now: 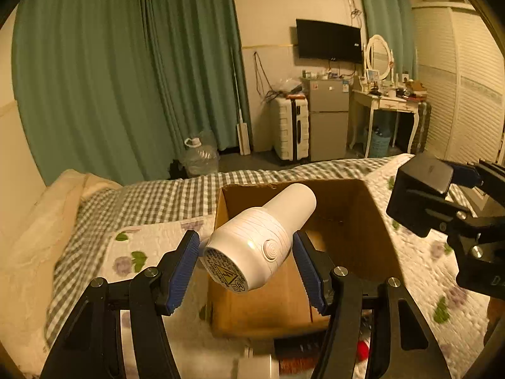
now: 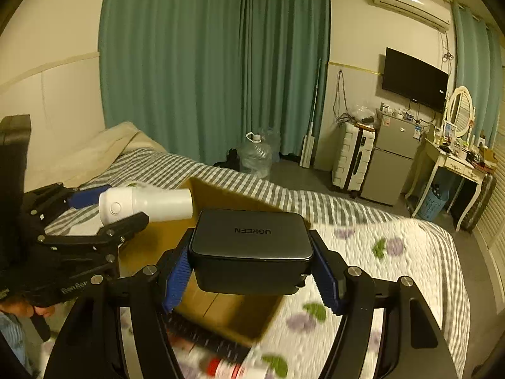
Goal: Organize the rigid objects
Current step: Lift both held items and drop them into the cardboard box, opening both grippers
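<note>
- The left gripper (image 1: 246,262) is clenched on a white hair dryer (image 1: 262,237); its blue-padded fingers (image 1: 181,271) press the round body from both sides.
- The dryer is held in the air above the near-left part of an open cardboard box (image 1: 372,221), its labelled end toward the camera and its barrel pointing to about 1 o'clock over the box opening.
- The right gripper (image 2: 252,274) grasps a dark charger block (image 2: 249,243) with "UGREEN" printed on its top, its fingers (image 2: 176,278) against the block's two short sides.
- In the right wrist view the charger hangs over the box (image 2: 221,312), with the dryer (image 2: 145,205) at 10 o'clock from it, near but apart.
- In the left wrist view the charger (image 1: 419,195) sits at 3 o'clock, beyond the box's right wall.
- The box rests on a bed with a flowered white quilt (image 2: 394,278) and a grey checked blanket (image 1: 164,199).
- At the bottom edge of the right wrist view, just in front of the box, lie blurred dark and red things (image 2: 217,357); I cannot tell what they are.
- Green curtains (image 2: 214,63) hang behind the bed.
</note>
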